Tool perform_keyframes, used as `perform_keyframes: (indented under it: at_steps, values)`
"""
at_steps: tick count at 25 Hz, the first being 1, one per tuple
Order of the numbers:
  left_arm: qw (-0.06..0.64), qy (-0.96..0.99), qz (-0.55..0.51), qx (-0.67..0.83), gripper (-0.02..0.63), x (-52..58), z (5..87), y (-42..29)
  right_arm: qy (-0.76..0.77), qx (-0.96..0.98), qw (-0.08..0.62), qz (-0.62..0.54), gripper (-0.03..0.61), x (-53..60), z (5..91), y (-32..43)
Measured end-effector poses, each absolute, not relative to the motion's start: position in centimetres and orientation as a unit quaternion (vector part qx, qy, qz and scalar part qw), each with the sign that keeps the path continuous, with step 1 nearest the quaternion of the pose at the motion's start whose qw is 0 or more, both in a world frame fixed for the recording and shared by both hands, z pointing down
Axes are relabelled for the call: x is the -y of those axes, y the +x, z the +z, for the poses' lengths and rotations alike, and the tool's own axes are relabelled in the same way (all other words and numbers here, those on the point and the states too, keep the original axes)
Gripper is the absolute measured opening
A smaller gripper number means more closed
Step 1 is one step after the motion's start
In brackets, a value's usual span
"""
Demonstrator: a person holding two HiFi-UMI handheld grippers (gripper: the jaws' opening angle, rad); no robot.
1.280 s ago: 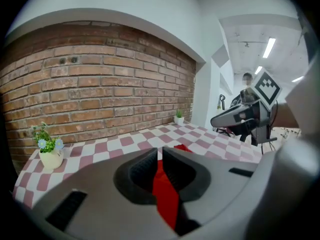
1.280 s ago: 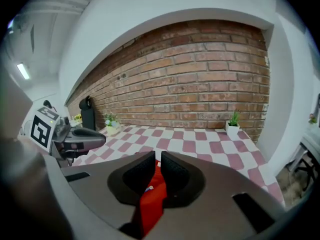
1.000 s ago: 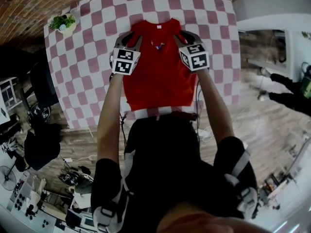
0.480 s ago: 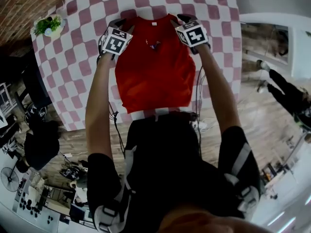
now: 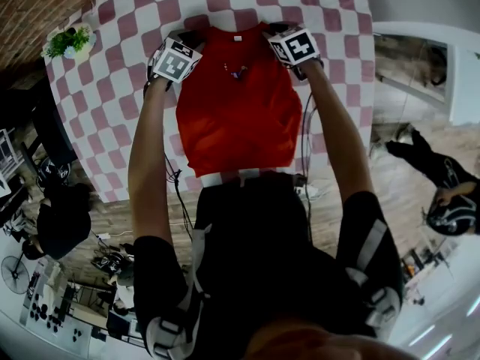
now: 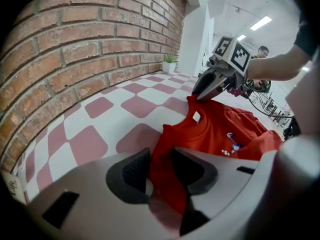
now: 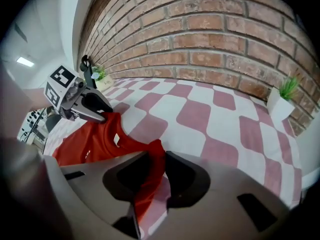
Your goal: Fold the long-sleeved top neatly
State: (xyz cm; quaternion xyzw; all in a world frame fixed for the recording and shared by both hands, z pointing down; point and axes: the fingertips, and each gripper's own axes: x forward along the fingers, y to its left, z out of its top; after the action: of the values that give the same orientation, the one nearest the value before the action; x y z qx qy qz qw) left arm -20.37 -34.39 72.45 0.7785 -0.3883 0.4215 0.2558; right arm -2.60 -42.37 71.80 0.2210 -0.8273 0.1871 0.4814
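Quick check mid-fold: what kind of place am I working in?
Probably a lab or workshop, not a home: checked table against a brick wall, cables and gear on the floor, strip lights overhead.

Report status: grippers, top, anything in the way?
Left gripper, right gripper: jaws just opened, shoulder fabric between them. Red top spread on checked table. Potted plant off at corner, clear.

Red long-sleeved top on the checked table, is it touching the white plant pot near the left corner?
Apart. The head view shows squares of bare checked tablecloth between the red long-sleeved top and the white plant pot.
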Motion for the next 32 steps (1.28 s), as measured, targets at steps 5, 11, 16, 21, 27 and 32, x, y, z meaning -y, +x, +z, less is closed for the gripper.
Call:
perform_keyframes:
  at_steps: [5,11,16,21,27,32]
  values:
    - [0.253,0.781,0.429,0.377,0.046,33.9,72.3,-20.3,0.22,0.829,0.484,0.174,0.06,42.4,71.5,-2.2]
    - [0.231,0.772,0.429,0.409,0.028,34.5,71.5,-21.7,0.235,0.831,0.476,0.168,0.048,42.9,70.9,-1.9]
    - [0.197,0.766,0.416,0.449,0.026,35.8,69.4,-22.6,0.243,0.843,0.453,0.16,0.046,43.7,68.9,-2.9]
    - [0.168,0.758,0.403,0.484,0.023,37.6,67.0,-23.7,0.256,0.858,0.418,0.155,0.046,44.9,66.2,-4.0]
    - [0.144,0.768,0.382,0.494,0.023,37.6,63.1,-23.2,0.273,0.867,0.399,0.12,0.044,45.6,63.3,-3.7]
    - [0.123,0.777,0.36,0.502,0.023,35.4,59.7,-22.7,0.283,0.88,0.366,0.108,0.044,43.8,60.1,-3.4]
